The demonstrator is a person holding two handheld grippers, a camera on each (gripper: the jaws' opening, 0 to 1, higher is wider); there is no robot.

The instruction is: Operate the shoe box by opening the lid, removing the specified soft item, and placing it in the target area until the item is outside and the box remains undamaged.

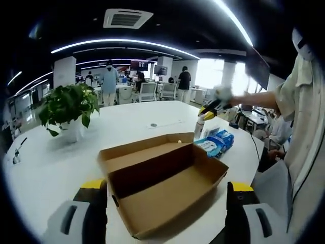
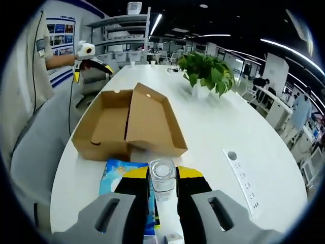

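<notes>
Right gripper (image 2: 163,189) sits nearest me in the right gripper view, its yellow-tipped jaws clamped on a clear bottle (image 2: 163,179) whose round top I look down on. Just beneath and to the left of it lies a blue packet (image 2: 116,175), flat on the white table (image 2: 213,137); I take it for the soft item, lying outside the box. Beyond the packet stands the shoe box (image 2: 127,127), brown cardboard, its lid (image 2: 152,122) swung up and the inside bare as far as I can see. Farther off on the table is a potted plant (image 2: 207,72), and at the far left the left gripper (image 2: 91,63) shows, held by a person's hand.

My left gripper (image 1: 165,203) in the left gripper view has its jaws spread wide, nothing between them, hovering near the close end of the shoe box (image 1: 162,183). Past the box lies the blue packet (image 1: 216,142), with the bottle (image 1: 199,127) upright just beside it and the right gripper (image 1: 209,109) at its top. The plant (image 1: 68,107) stands to the left, and people stand among desks far behind.
</notes>
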